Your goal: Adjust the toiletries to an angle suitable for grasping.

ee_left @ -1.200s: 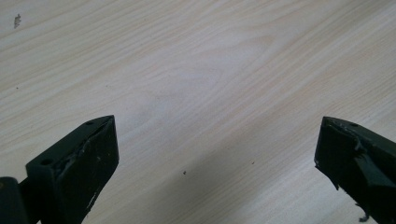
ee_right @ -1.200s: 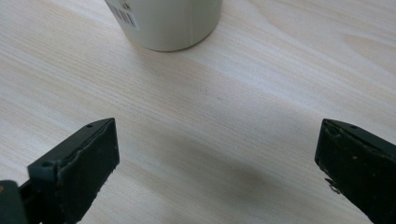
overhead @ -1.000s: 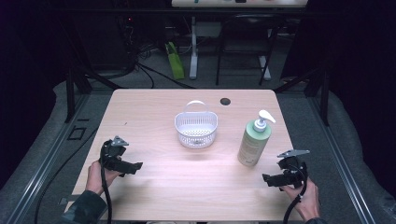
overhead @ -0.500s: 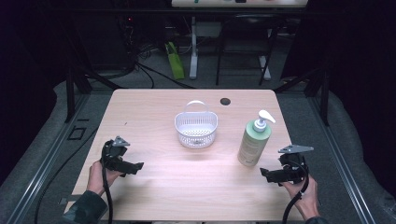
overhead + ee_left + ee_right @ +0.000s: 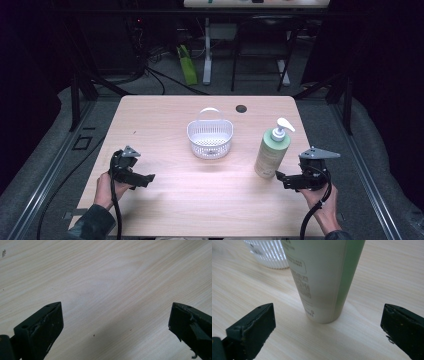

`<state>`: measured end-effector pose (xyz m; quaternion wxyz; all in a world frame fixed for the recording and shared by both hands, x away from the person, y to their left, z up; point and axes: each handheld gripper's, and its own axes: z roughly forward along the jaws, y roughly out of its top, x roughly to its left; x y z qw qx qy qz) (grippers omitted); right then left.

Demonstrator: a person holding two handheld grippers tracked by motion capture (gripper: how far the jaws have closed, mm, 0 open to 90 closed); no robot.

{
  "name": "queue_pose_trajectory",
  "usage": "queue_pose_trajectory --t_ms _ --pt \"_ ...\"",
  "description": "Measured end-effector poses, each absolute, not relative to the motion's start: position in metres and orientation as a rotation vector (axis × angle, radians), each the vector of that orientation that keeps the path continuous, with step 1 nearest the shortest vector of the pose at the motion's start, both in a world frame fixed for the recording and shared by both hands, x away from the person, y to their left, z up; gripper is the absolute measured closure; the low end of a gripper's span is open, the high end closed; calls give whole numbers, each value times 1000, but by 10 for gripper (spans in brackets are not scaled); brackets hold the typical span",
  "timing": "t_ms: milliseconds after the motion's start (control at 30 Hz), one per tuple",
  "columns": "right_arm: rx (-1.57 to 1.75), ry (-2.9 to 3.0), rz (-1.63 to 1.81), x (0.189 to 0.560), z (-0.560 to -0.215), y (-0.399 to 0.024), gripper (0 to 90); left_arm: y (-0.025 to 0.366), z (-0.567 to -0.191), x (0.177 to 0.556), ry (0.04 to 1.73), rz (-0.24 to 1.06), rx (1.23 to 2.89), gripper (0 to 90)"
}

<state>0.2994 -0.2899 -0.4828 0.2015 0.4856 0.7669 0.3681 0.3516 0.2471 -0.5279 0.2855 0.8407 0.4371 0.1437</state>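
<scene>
Wooden table (image 5: 165, 120): pump bottle (image 5: 271, 152) just ahead of right hand-held gripper (image 5: 280, 176), untouched.

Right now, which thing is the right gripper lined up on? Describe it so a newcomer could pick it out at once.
On the wooden table, look at the right side, just ahead of the open right gripper. There stands the pump bottle, upright, right of the white basket. It alone is tall and pale green, with a white pump head on top.

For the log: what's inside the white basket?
Nothing visible inside the white basket: the high view shows only its slotted floor. Its near wall hides the front inner edge.
</scene>
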Motion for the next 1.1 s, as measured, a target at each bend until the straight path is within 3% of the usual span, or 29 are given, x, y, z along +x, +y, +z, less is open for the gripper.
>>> queue_pose_trajectory --t_ms 733,1100 --pt "1290 2003 1141 323 -464 -271 0 247 -528 352 1162 384 2248 0" --pt "1272 1932 1166 334 -458 -263 45 247 -528 352 1157 381 2248 0"
